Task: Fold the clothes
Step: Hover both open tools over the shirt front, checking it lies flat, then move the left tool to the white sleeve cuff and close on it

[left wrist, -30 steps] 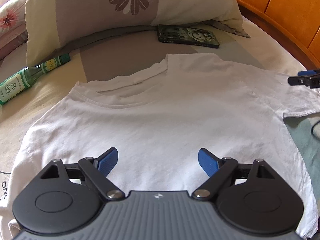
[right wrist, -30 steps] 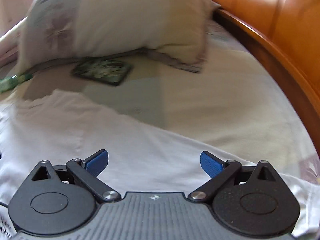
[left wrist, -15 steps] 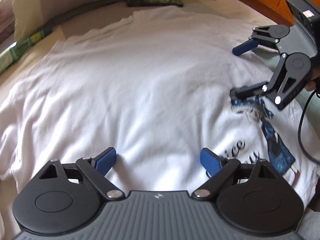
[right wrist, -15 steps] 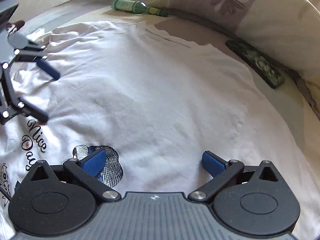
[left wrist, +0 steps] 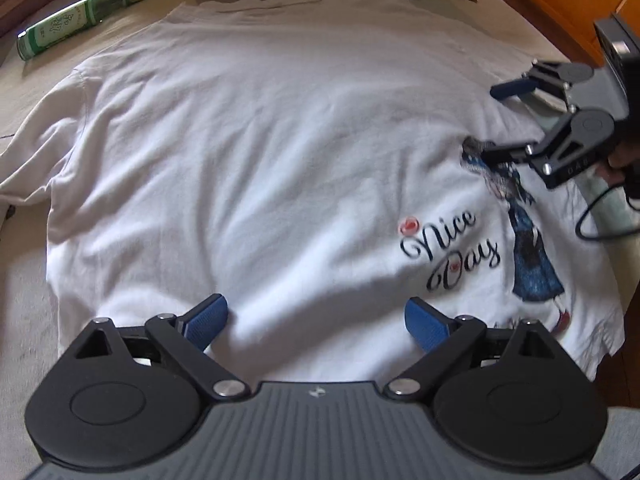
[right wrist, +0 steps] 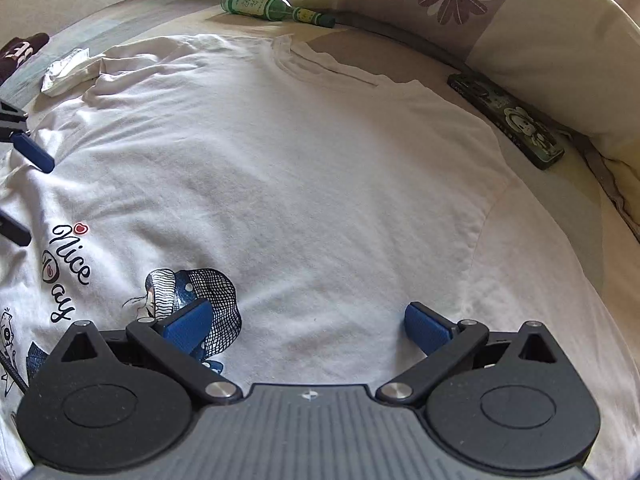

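T-shirt (left wrist: 260, 168), one white garment with a "Nice Day" print, lies spread flat on the bed (left wrist: 24, 320) in the left wrist view. The left gripper (left wrist: 316, 320) hangs over its lower part, fingers wide apart with nothing between them. One green bottle (left wrist: 80, 20) lies beyond the shoulder. The right gripper (left wrist: 496, 124) shows with fingers apart.

In the right wrist view, one pillow (right wrist: 520, 20) and one phone (right wrist: 508, 120) lie beside the shirt.
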Available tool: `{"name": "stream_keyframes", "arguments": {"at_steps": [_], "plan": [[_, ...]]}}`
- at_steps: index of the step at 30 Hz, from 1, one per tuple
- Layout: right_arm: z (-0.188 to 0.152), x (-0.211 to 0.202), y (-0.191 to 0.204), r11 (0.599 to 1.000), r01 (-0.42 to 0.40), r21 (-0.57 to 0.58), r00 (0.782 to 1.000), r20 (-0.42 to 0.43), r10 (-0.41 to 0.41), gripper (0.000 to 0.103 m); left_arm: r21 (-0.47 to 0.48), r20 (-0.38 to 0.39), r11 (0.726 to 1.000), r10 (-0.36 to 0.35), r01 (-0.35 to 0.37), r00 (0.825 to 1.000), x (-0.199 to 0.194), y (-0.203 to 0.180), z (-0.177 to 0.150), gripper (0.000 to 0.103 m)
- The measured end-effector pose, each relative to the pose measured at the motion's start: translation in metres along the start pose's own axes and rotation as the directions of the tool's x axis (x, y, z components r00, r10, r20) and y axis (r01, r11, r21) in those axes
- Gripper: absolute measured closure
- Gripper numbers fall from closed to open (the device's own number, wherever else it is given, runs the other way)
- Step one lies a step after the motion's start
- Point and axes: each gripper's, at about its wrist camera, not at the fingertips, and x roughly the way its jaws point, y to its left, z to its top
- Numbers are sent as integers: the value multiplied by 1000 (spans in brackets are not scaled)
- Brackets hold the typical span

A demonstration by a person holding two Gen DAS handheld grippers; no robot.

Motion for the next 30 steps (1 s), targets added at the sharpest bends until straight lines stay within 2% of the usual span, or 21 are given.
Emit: {"name": "stream_keyframes", "arguments": {"at_steps": [4,9,11,13,15,20,24,30], "plan": [[-1,-1,1,1000,2,-2,1000,10,-2,0,-15,-48,1000,-5,4,999,-14,0,-13,8],[-2,-1,3,1000,15,4,1000,13,-15,0,-51,54,998,45,-42,998,-22,16,9,8],[-3,-2,4,1000,23,9,999,22,-24,0,-99,86,994,61,-52,994,-14,29,21,8],[-5,-3,5,999,32,16,999,29,-33,0,-152,106,987,73,-56,992,-6,40,29,8],[-4,-3,6,999,42,26,999,19,-43,0,-207,87,977,69,-50,994,4,51,26,8],[2,-2,10,994,78,72,997,-32,-76,0,-282,100,959,28,1,995,-3,57,3,8],[10,0,12,986,113,118,990,-102,-102,0,-342,109,939,-5,42,994,-17,78,3,8],[22,4,17,965,184,187,966,-214,-143,0,-364,190,931,85,-10,978,-40,138,20,8]]}}
